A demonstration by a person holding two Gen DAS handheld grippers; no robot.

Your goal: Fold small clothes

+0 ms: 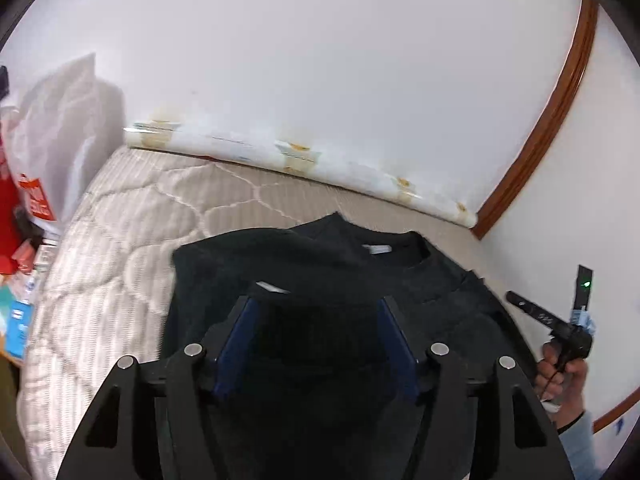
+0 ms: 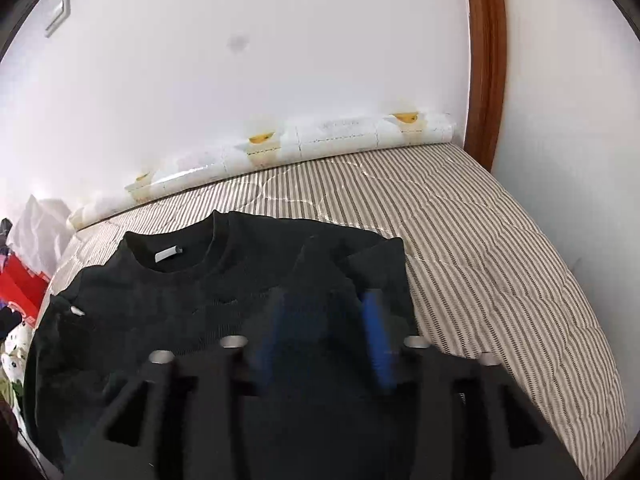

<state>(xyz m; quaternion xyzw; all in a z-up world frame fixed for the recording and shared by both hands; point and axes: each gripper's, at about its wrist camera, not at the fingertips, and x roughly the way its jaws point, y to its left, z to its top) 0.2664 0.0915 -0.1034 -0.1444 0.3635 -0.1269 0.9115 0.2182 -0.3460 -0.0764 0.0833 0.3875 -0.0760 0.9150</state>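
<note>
While jaws gape, black sweater (image 2: 208, 320) lies beneath, ungripped.

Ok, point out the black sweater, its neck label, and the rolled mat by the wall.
black sweater (image 2: 168, 304): right wrist view, on the chest panel.
neck label (image 2: 168, 255): right wrist view, middle of the label.
rolled mat (image 2: 340, 136): right wrist view, on its curved side.

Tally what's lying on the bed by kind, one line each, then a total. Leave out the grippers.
Black sweatshirt: 1
Rolled printed sheet along the wall: 1
Total on the striped quilt: 2
</note>
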